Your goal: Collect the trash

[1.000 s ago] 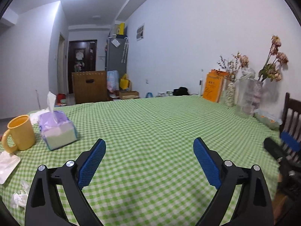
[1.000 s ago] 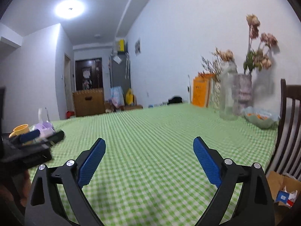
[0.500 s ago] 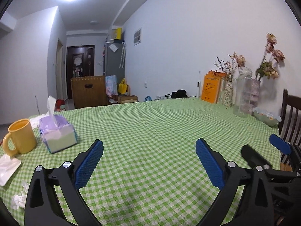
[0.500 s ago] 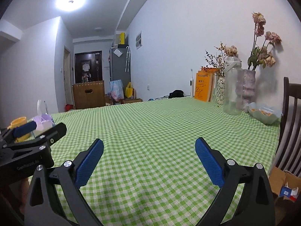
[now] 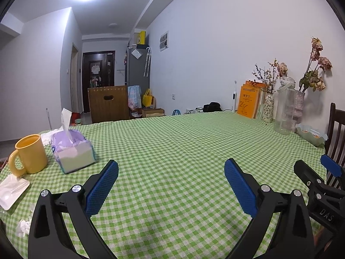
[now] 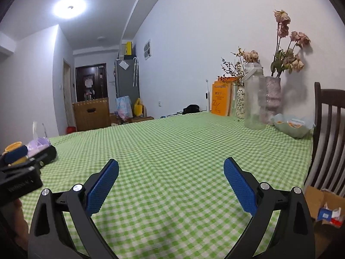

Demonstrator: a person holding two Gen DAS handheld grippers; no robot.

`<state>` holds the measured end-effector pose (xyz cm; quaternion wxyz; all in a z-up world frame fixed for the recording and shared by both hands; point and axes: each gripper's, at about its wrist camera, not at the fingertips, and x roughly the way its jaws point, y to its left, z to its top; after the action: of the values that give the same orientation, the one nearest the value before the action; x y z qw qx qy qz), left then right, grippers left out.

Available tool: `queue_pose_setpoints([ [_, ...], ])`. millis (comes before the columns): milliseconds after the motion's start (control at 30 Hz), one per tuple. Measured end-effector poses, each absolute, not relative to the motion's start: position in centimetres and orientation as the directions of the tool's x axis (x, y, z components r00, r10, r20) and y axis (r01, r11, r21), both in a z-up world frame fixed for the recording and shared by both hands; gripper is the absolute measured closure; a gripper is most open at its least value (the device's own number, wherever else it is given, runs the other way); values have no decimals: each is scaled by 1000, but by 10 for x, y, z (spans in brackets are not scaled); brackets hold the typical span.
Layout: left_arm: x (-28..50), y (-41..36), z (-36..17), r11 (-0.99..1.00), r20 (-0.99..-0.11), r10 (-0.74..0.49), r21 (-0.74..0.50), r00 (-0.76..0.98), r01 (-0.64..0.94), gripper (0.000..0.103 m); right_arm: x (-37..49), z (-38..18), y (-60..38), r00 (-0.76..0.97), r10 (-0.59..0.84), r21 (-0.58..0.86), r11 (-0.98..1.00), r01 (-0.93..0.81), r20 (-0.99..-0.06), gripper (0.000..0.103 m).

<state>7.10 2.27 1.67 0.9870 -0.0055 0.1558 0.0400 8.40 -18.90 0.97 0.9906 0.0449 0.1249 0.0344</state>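
Note:
A crumpled white tissue [image 5: 22, 226] lies on the green checked tablecloth [image 5: 172, 151] at the near left corner, left of my left gripper [image 5: 171, 172]. A flat white wrapper or dish [image 5: 11, 191] lies just beyond it. My left gripper is open and empty above the cloth. My right gripper [image 6: 171, 171] is also open and empty over the same cloth [image 6: 172, 142]. Each gripper shows at the edge of the other's view. A cardboard box with scraps [image 6: 325, 209] stands on the floor at the right.
A yellow mug [image 5: 30, 154] and a purple tissue pack [image 5: 72, 151] stand at the left. Vases with dried flowers [image 6: 272, 99], a clear jar [image 6: 254, 101], orange books [image 6: 221, 99] and a pale green bowl [image 6: 293, 126] line the right wall. A dark wooden chair [image 6: 330, 140] stands at the right edge.
Both grippers have tilted and shifted slightly, bringing more of the room and table into view. Both stay open and empty.

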Motion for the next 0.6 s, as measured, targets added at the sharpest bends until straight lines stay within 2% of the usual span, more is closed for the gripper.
queue_pose_setpoints([
  [600, 72, 27, 17, 996, -304, 87, 13, 949, -87, 8, 86, 7, -192, 962, 96, 101, 992, -72, -256, 9],
])
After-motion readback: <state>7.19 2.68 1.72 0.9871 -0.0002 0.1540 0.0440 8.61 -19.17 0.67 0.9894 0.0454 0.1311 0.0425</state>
